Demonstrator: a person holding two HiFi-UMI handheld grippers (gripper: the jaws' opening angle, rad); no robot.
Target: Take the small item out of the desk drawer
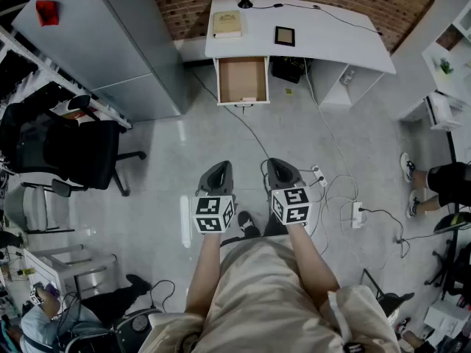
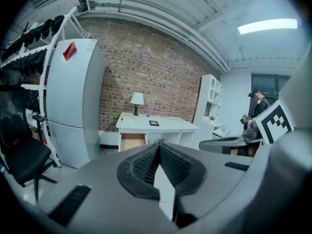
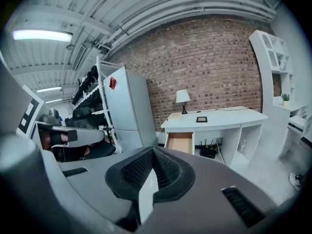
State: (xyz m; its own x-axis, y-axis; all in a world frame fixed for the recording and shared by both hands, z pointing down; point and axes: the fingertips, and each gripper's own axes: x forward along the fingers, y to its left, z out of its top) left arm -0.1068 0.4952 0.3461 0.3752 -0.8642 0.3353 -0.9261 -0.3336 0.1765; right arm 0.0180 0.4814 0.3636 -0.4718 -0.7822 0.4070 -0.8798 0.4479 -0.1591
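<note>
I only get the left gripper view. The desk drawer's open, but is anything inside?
Observer: In the head view, one small pale thing, too small to name, sits at the front edge of the drawer; the rest looks bare.
Operator: Is the other gripper open?
Observer: No, the right gripper has its jaws shut, nothing between them.
Operator: Anything on the floor?
Observer: A white power strip lies to the person's right.

Desk drawer point(image 1: 242, 79) pulled open, brown inside, at white desk's point(image 1: 331, 39) left end.
</note>
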